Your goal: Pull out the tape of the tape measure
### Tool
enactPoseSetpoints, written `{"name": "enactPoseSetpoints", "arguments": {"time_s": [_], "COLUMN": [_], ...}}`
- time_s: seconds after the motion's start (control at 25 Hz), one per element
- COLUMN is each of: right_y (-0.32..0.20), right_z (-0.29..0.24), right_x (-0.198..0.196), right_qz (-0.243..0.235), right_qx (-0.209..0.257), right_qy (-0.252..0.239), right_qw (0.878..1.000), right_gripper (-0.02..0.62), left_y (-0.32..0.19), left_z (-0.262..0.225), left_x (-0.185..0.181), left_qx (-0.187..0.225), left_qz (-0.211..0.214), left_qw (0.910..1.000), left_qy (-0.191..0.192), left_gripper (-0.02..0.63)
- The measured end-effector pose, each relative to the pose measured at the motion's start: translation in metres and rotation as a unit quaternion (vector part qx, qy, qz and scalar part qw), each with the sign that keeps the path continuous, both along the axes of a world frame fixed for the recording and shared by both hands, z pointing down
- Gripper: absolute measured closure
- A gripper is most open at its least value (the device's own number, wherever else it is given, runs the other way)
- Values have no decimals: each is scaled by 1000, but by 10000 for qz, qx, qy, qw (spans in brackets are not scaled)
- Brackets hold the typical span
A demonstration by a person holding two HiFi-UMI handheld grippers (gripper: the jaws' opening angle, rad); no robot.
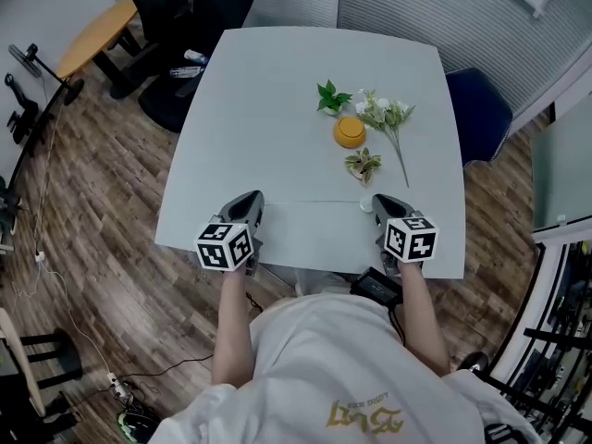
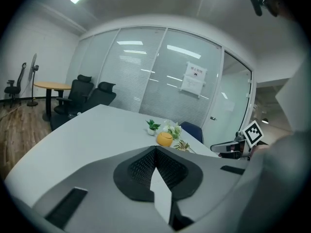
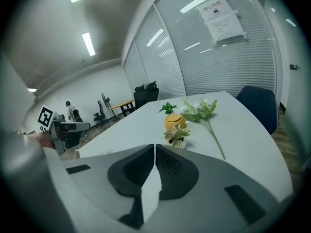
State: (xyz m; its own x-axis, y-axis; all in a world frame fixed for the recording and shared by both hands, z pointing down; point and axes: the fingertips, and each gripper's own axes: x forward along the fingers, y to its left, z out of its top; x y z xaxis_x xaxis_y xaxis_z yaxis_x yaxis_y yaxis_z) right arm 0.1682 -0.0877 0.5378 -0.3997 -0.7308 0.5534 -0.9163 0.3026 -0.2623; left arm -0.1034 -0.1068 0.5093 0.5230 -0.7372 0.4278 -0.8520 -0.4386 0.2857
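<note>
A round orange tape measure (image 1: 350, 132) sits on the pale table (image 1: 268, 91), right of centre, among small artificial plants; no tape shows out of it. It also appears ahead in the left gripper view (image 2: 164, 139) and the right gripper view (image 3: 174, 122). My left gripper (image 1: 248, 198) hovers at the table's near edge, jaws shut with nothing between them (image 2: 156, 149). My right gripper (image 1: 379, 201) is level with it, to the right, also shut and empty (image 3: 154, 147). Both are well short of the tape measure.
A small green potted plant (image 1: 332, 97), a spray of white flowers (image 1: 388, 118) and a variegated sprig (image 1: 363, 165) surround the tape measure. Black office chairs (image 1: 190, 26) stand at the far left corner and a blue chair (image 1: 481, 114) at the right side.
</note>
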Motion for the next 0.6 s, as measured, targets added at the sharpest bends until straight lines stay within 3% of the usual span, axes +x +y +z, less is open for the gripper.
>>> {"name": "enactPoseSetpoints", "arguments": {"time_s": [0.24,0.6], "right_y": [-1,2], "right_z": [-12,-12], "right_x": [-4,-7], "right_qz": [10,-52], "right_qx": [243,208], "right_qy": [150,264], "right_qw": [9996,9994], "right_gripper": [578,580], "left_y": [4,4], "left_z": [-7,-8], "left_x": [6,1], "left_qx": [257,247], "left_qz": [137,66], "left_qw": [9993,9996], "left_qy": [-244,-149], "left_gripper": [601,601]}}
